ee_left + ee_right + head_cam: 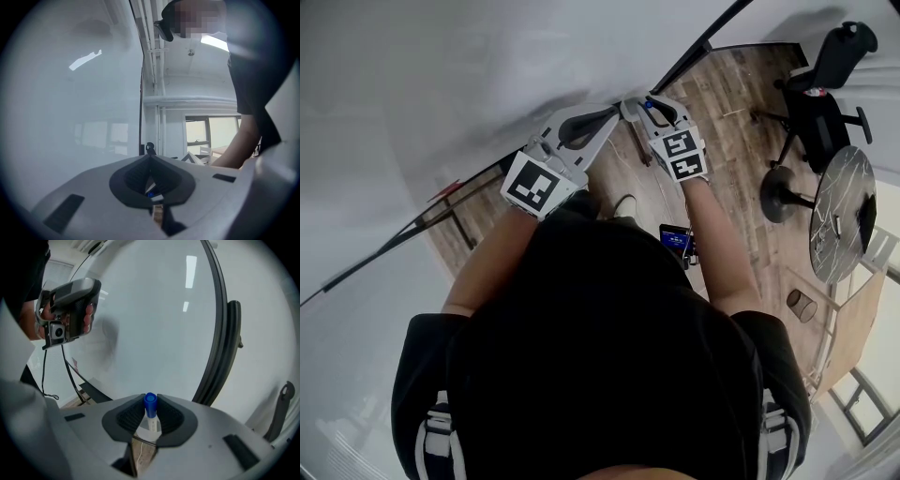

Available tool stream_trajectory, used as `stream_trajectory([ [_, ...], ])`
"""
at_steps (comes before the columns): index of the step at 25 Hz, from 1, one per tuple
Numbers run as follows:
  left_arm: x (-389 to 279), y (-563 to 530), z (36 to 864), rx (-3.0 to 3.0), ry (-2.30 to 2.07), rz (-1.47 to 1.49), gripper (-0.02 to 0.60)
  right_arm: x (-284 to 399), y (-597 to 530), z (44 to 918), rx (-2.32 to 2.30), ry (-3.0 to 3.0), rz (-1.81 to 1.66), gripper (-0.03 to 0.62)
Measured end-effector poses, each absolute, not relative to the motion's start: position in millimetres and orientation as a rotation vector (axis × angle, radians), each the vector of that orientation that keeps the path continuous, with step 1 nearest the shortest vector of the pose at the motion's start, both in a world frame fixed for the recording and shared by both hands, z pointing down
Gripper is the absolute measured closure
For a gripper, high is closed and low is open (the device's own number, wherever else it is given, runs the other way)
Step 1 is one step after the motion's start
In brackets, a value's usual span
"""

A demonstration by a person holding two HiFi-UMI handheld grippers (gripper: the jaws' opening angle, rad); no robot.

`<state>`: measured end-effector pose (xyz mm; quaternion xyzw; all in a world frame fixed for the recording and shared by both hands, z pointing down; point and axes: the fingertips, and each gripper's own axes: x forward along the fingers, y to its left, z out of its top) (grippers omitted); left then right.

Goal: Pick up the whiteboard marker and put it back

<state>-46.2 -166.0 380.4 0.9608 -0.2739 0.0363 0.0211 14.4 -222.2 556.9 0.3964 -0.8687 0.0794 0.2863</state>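
Right gripper view shows the right gripper (151,398) clamped on the whiteboard marker (150,406) just below its cap, likely light, stiff, slick plastic; the left gripper (151,156) is pinched together, empty.

No word, brand or number can be read anywhere. The white-barrelled, blue-capped whiteboard marker (150,417) carries small dark print along its barrel, too small to make out. The two white cubes (532,186) (683,156) show only black-and-white square code patterns.

Whiteboard marker (151,414) between the jaws of the right tool (151,398), left tool (620,111) just beside, whiteboard (441,75) before both, chair (825,84) off right
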Motion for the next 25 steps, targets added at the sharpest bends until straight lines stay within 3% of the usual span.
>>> stream_trajectory([
  [25,-34,-174,381,2.959,-0.838,0.122,0.578,25,-232,575,1.031,-2.329,0.289,0.485],
])
